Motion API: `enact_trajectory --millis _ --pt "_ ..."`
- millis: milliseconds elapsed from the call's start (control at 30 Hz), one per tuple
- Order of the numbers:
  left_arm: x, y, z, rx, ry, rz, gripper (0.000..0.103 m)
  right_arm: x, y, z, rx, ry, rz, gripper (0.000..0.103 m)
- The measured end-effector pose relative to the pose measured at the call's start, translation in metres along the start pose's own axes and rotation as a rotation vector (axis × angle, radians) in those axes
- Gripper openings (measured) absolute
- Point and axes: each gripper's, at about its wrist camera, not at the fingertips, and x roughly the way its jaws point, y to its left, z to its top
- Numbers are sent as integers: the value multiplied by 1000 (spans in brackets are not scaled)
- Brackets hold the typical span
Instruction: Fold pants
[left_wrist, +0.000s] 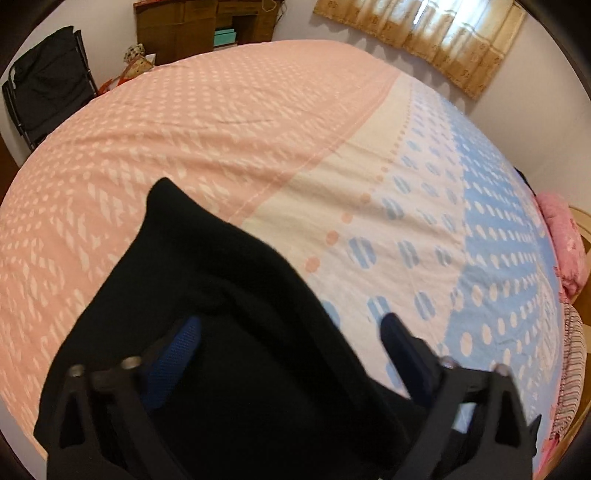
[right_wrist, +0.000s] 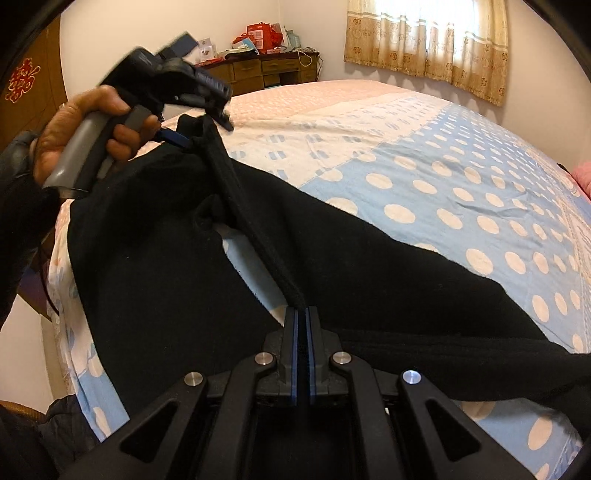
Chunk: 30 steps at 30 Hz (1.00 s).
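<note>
Black pants (right_wrist: 332, 258) hang over the bed, stretched between the two grippers. My right gripper (right_wrist: 303, 314) is shut on the waistband edge of the pants. My left gripper (left_wrist: 291, 328) is open, with its jaws wide apart and the black pants (left_wrist: 221, 314) draped between and over the fingers. In the right wrist view the left gripper (right_wrist: 207, 118) sits at the far corner of the waistband, held by a hand, and a taut fold of cloth runs from it to my right gripper.
The bed (left_wrist: 221, 129) carries a pink, cream and blue dotted sheet. A black folding chair (left_wrist: 48, 92) and a wooden desk (left_wrist: 207, 29) stand beyond it. A pink pillow (left_wrist: 565, 240) lies at the right edge. Curtains (right_wrist: 424, 40) hang at the window.
</note>
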Motion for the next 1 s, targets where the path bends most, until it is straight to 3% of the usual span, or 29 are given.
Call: enact_trajectory --millis 67,133,233,433,633,867,1000 --pt "9 4 2 -20 31 -10 59 -10 -1 2 11 -25 -4 3" --pt "15 15 2 -60 52 -68 16 -19 -3 6 25 -46 0 3" --pt "10 35 -5 -106 27 -180 8 -31 -3 13 22 -73 -6 3" --pt "-39 57 -27 -69 -74 -264 8 -66 7 13 11 -132 -2 3" --pt "-95 78 -65 -19 -183 -310 8 -91 29 -10 -17 -143 50 3" --pt "-106 113 -117 16 -244 -228 8 -77 46 -50 -15 -65 81 3" --pt "-89 122 -128 8 -221 -191 10 -67 48 -61 -8 -37 85 3"
